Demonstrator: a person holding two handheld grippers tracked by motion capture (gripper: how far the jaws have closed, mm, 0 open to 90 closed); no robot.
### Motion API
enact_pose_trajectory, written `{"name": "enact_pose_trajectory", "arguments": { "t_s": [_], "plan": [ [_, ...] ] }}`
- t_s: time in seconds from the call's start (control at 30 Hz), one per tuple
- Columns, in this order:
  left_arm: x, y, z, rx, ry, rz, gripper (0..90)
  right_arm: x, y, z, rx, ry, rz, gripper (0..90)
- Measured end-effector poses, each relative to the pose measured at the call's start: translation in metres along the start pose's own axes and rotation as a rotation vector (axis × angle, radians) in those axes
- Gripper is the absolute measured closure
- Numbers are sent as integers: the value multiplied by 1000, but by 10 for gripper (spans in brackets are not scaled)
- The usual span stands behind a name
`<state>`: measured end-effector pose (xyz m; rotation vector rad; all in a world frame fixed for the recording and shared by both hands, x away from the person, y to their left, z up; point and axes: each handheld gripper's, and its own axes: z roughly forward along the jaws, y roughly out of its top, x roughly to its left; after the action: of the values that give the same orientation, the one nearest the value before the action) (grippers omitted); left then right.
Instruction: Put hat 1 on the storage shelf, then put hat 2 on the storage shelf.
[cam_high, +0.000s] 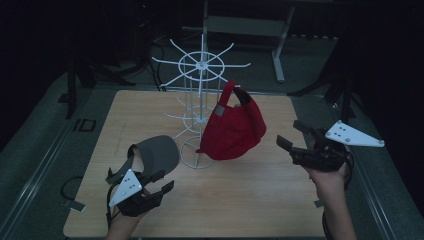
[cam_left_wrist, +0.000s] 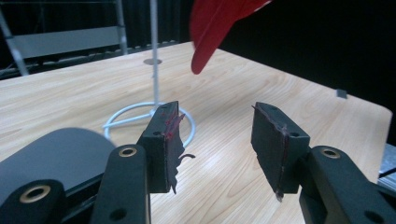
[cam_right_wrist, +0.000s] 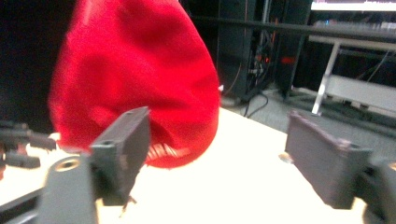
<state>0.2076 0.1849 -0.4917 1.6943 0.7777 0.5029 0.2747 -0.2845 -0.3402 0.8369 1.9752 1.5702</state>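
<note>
A red cap (cam_high: 234, 127) hangs by its back strap from an arm of a white wire rack (cam_high: 201, 65) at the middle of the wooden table (cam_high: 250, 200). A grey cap (cam_high: 159, 152) lies on the table left of the rack's base ring. My left gripper (cam_high: 162, 181) stands open just in front of the grey cap, its jaws (cam_left_wrist: 215, 116) holding nothing; the red cap's brim (cam_left_wrist: 208, 37) hangs ahead and above. My right gripper (cam_high: 293, 134) is open to the right of the red cap, apart from it. Between its jaws (cam_right_wrist: 217, 121) the red cap (cam_right_wrist: 140, 70) looms close.
The rack's base ring (cam_left_wrist: 140, 116) and pole stand on the table's middle. Beyond the far edge are a grey metal frame (cam_high: 250, 25) and dark stands. A small grey tab (cam_left_wrist: 341, 93) sits near the table's right edge. Bare wood lies along the front.
</note>
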Motion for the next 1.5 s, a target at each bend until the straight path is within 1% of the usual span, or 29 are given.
{"name": "enact_pose_trajectory", "arguments": {
  "t_s": [0.07, 0.1, 0.17, 0.23, 0.27, 0.33, 0.4, 0.47, 0.53, 0.57, 0.6, 0.63, 0.7, 0.73, 0.77, 0.8, 0.87, 0.93, 1.07, 1.1, 1.17, 1.2, 1.27, 1.3, 1.37, 1.4, 1.43, 1.47, 1.5],
  "plan": [
    [4, -3, -5, 4, 17, 7, 524, -4, -14, -3, -2, 18, 28, 147],
    [7, -5, -8, 3, 20, 7, 524, -6, -21, -4, 11, 29, 32, 122],
    [12, -8, -12, 2, 35, 1, 524, -8, -34, -6, 14, 29, 45, 123],
    [18, -11, -18, -2, 52, -11, 524, -10, -44, -5, 40, 36, 42, 121],
    [20, -13, -21, 0, 63, -15, 524, -11, -51, -5, 39, 31, 48, 133],
    [26, -16, -26, 6, 78, -24, 524, -14, -63, -5, 46, 46, 66, 133],
    [32, -21, -33, 13, 108, -33, 524, -14, -75, -6, 40, 24, 60, 139],
    [39, -25, -40, 22, 141, -41, 524, -15, -89, -6, 41, 30, 70, 140],
    [46, -29, -46, 29, 163, -56, 525, -15, -105, -6, 51, 20, 59, 140],
    [52, -32, -50, 36, 192, -60, 524, -15, -110, -5, 55, 17, 55, 139],
    [56, -34, -52, 40, 204, -72, 524, -16, -118, -5, 78, 8, 59, 140],
    [63, -38, -55, 50, 210, -96, 523, -17, -123, -4, 84, -2, 64, 142],
    [71, -43, -58, 74, 238, -110, 484, -19, -135, -4, 93, -3, 72, 142],
    [76, -46, -59, 82, 242, -131, 482, -19, -141, -4, 106, -9, 69, 142],
    [81, -49, -59, 99, 254, -142, 453, -20, -145, -3, 118, -15, 68, 142],
    [85, -52, -59, 111, 278, -146, 431, -21, -149, -3, 126, -13, 66, 144],
    [94, -57, -60, 136, 301, -164, 425, -23, -155, -5, 136, -19, 66, 146],
    [102, -61, -59, 175, 322, -166, 397, -25, -159, -7, 144, -24, 76, 145],
    [113, -67, -58, 220, 367, -168, 374, -28, -163, -11, 150, -35, 91, 148],
    [116, -68, -58, 237, 387, -164, 367, -29, -164, -11, 151, -35, 89, 155],
    [120, -70, -56, 255, 378, -170, 361, -29, -168, -10, 162, -50, 84, 155],
    [122, -71, -54, 268, 384, -172, 346, -29, -170, -10, 166, -48, 81, 155],
    [126, -71, -51, 282, 373, -175, 344, -30, -175, -9, 179, -54, 81, 155],
    [128, -71, -48, 298, 377, -177, 328, -30, -177, -8, 184, -54, 83, 154],
    [129, -71, -46, 305, 375, -177, 313, -32, -182, -8, 190, -58, 92, 154],
    [131, -71, -41, 323, 359, -170, 308, -33, -183, -8, 193, -58, 94, 154],
    [131, -71, -41, 323, 359, -170, 304, -33, -183, -8, 193, -58, 94, 154],
    [132, -71, -37, 351, 355, -158, 304, -34, -185, -9, 197, -58, 98, 154],
    [132, -71, -37, 351, 355, -158, 304, -34, -185, -9, 197, -58, 98, 154]
  ]
}}
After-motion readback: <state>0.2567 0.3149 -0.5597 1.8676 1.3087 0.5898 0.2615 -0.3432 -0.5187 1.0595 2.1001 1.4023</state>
